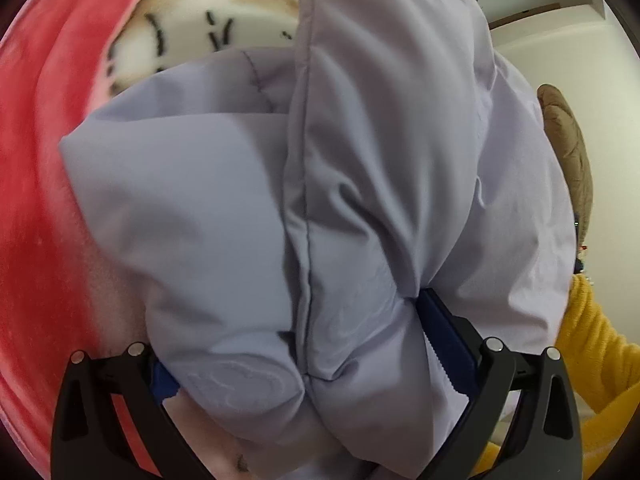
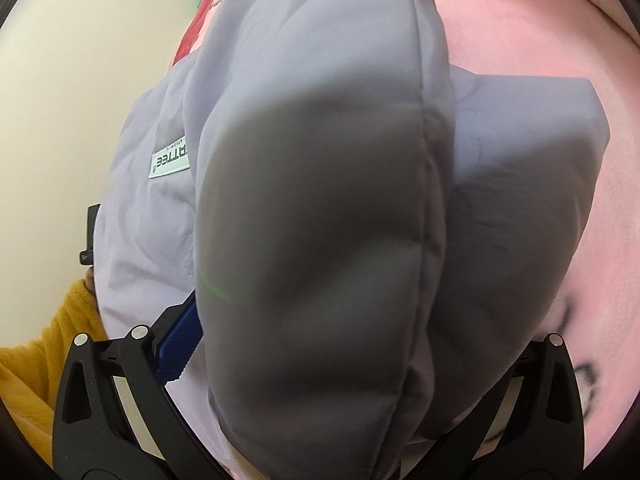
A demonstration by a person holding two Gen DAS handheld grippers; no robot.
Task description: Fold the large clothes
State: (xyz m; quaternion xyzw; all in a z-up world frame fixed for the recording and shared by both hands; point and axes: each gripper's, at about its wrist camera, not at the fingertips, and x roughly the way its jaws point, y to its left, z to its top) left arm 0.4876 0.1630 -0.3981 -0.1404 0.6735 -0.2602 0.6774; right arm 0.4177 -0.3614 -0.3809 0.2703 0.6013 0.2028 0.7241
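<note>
One lilac padded jacket [image 1: 360, 184] hangs bunched above the pink blanket [image 1: 36, 200]; the left gripper [image 1: 316, 364] pinches a thick fold of it, and the right gripper [image 2: 360, 360] likewise clamps its puffy edge; it looks soft, light, bulky and rather slippery, so seams seem the surest holds; two grippers, one garment

- The left gripper [image 1: 308, 364] clamps a bunched fold of the lavender padded jacket [image 1: 320, 200].
- Red-and-pink blanket [image 1: 36, 200] at nine o'clock.
- Yellow sleeve [image 1: 592, 364] at four o'clock.
</note>
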